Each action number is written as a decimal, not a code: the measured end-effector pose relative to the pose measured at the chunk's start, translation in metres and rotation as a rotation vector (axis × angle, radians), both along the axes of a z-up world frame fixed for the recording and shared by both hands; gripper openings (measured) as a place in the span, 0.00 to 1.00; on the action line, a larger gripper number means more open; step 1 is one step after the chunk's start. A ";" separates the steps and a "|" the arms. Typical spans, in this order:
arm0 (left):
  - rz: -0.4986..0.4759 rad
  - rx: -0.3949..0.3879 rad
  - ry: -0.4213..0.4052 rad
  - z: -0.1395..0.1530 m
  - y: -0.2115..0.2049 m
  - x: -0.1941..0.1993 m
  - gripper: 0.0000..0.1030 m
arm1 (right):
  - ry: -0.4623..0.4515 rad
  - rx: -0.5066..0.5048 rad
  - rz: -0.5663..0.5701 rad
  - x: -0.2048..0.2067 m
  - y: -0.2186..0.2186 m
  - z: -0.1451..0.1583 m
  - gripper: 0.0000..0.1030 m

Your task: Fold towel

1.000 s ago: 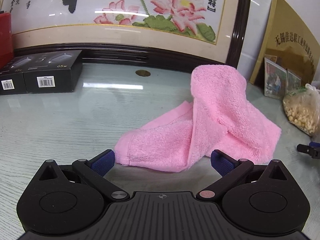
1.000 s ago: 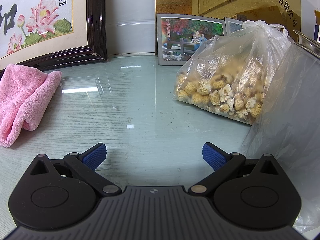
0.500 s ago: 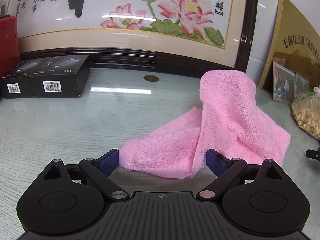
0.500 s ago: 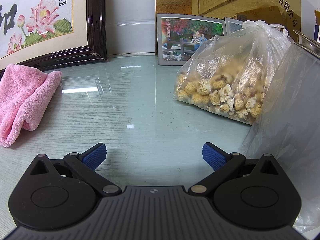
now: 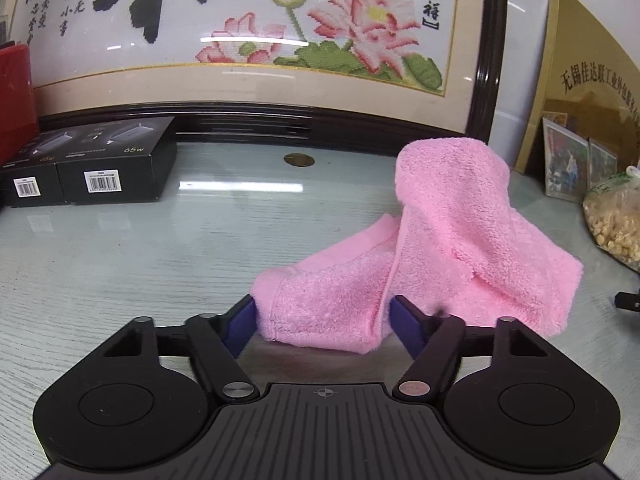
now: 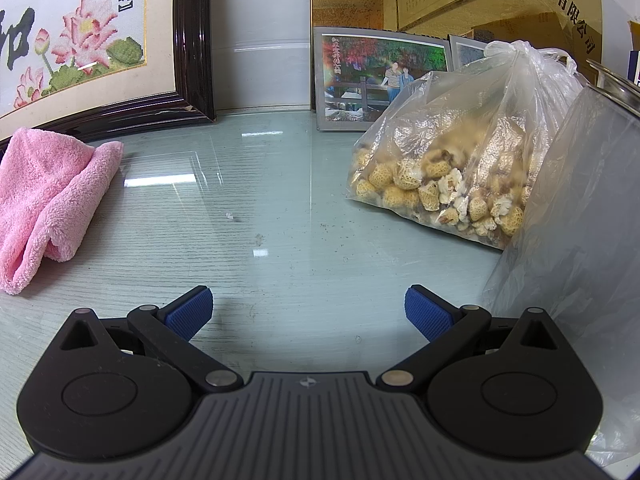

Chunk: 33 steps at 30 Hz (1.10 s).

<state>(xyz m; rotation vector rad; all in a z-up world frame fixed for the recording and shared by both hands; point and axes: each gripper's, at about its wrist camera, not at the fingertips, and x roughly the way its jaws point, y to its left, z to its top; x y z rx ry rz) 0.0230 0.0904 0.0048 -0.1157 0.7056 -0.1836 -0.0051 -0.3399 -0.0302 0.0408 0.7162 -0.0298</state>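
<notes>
A crumpled pink towel [image 5: 440, 248] lies on the glass table top, bunched up high at its far end. In the left wrist view my left gripper [image 5: 322, 316] is open, and the towel's near corner sits between its blue pads [image 5: 238, 326]. The jaws are narrowing around that corner but stand apart from each other. The same towel [image 6: 48, 196] shows at the far left of the right wrist view. My right gripper [image 6: 308, 314] is open over bare glass, well to the right of the towel, with nothing between its fingers.
A large framed lotus embroidery [image 5: 256, 40] leans along the back. Two black boxes [image 5: 88, 172] stand at the left, and a coin [image 5: 299, 159] lies near the frame. A clear bag of dried mushrooms [image 6: 452, 172], framed photos [image 6: 380, 76] and another plastic bag [image 6: 580, 220] crowd the right side.
My left gripper has moved forward onto the towel's near corner and its jaws have narrowed around it. The right gripper has not moved.
</notes>
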 end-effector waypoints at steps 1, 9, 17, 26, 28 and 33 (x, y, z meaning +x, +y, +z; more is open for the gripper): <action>-0.006 -0.008 0.000 0.000 0.000 0.000 0.37 | -0.001 0.000 0.000 0.000 0.000 0.000 1.00; -0.050 0.018 -0.036 0.001 -0.010 -0.005 0.10 | -0.090 0.001 0.056 -0.011 0.007 0.008 1.00; -0.083 0.017 -0.060 0.005 -0.012 -0.012 0.08 | -0.089 0.277 0.289 0.025 0.070 0.069 1.00; -0.081 -0.031 -0.031 0.005 -0.005 -0.008 0.09 | 0.029 0.230 0.345 0.138 0.180 0.094 0.95; -0.083 -0.040 -0.029 0.005 -0.003 -0.008 0.09 | 0.064 0.135 0.348 0.154 0.211 0.089 0.94; -0.083 -0.031 -0.019 0.004 -0.003 -0.008 0.10 | 0.085 0.011 0.363 0.142 0.231 0.083 0.16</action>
